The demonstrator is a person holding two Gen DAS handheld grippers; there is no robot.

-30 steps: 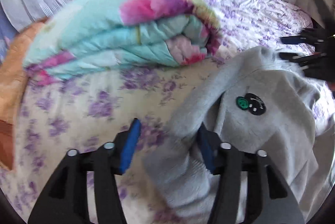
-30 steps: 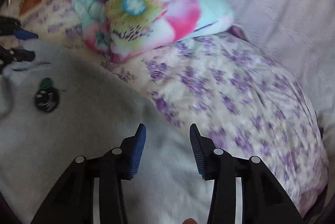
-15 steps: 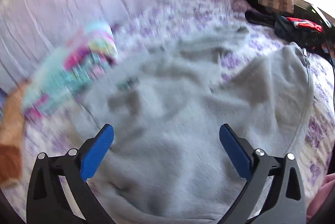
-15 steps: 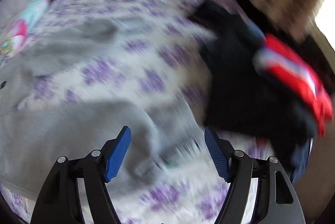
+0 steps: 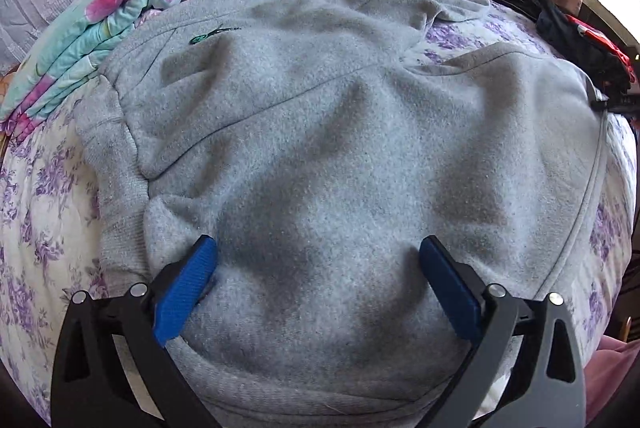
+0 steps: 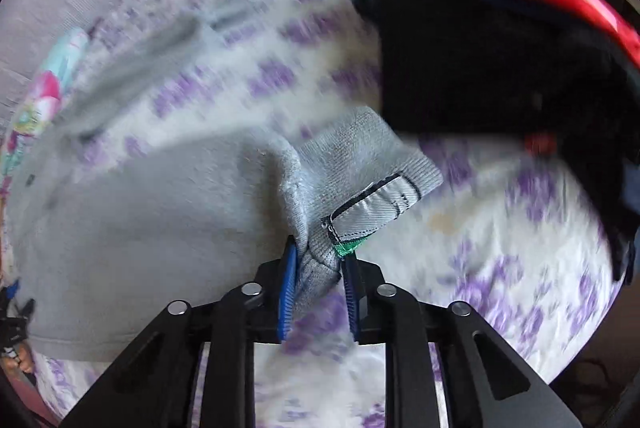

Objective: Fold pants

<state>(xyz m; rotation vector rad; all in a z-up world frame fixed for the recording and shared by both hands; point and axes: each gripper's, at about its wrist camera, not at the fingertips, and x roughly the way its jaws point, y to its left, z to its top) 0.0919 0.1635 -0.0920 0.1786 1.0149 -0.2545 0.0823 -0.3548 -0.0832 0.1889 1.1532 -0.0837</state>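
Note:
Grey fleece pants (image 5: 320, 116) lie spread across the flowered bed, with a small green logo near the far left. My left gripper (image 5: 318, 280) is open wide, its blue pads resting on the grey fabric near the ribbed waistband (image 5: 116, 196). In the right wrist view, my right gripper (image 6: 318, 268) is shut on the ribbed cuff of the pants (image 6: 352, 164), next to a white sewn label (image 6: 372, 208). The rest of the pants (image 6: 140, 228) stretch away to the left.
A folded turquoise and pink quilt (image 5: 108, 16) lies at the far left of the bed. A heap of black and red clothes (image 6: 500, 48) lies at the right, also seen in the left wrist view (image 5: 580, 40). The purple-flowered bedspread (image 6: 480, 268) surrounds the pants.
The right gripper was open half a second ago and has closed on the pants cuff. The left gripper let go of the fabric, opened wide and now rests on the spread pants.

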